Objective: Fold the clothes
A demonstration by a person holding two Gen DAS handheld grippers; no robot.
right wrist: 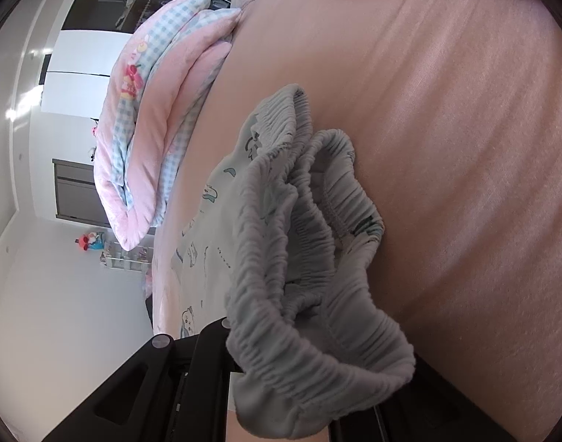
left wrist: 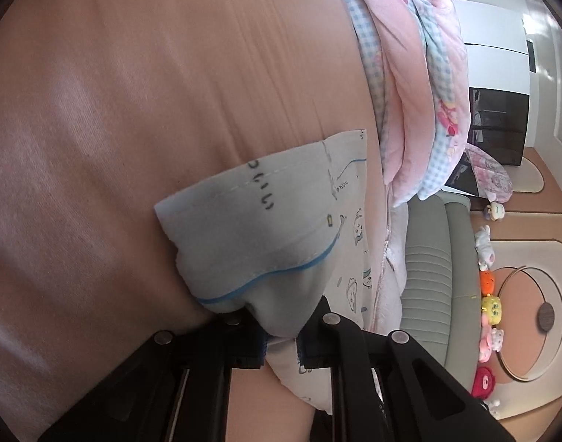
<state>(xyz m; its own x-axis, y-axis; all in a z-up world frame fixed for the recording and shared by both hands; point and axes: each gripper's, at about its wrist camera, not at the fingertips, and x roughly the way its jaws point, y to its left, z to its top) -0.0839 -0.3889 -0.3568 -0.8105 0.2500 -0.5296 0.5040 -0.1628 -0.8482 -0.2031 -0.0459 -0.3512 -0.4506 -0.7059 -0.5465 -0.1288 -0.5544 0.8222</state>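
A pale grey-blue pair of printed children's trousers lies on the pink bed sheet (left wrist: 133,110). In the left wrist view its leg end (left wrist: 251,228), with a blue piped seam and a stitched hem, spreads out ahead of my left gripper (left wrist: 281,328). The left jaws are shut on the cloth. In the right wrist view the gathered elastic waistband (right wrist: 318,258) bunches up in folds and drapes over my right gripper (right wrist: 299,361). It hides the fingertips, and the right jaws are shut on the band. The printed fabric (right wrist: 203,243) runs off to the left.
A folded pink and blue-check quilt (left wrist: 410,92) (right wrist: 152,129) lies along the bed's edge, close beside the trousers. Past it are a grey padded headboard (left wrist: 428,265), a row of plush toys (left wrist: 487,294), and white and dark cabinets (right wrist: 82,195). Bare pink sheet (right wrist: 465,110) stretches away on the other side.
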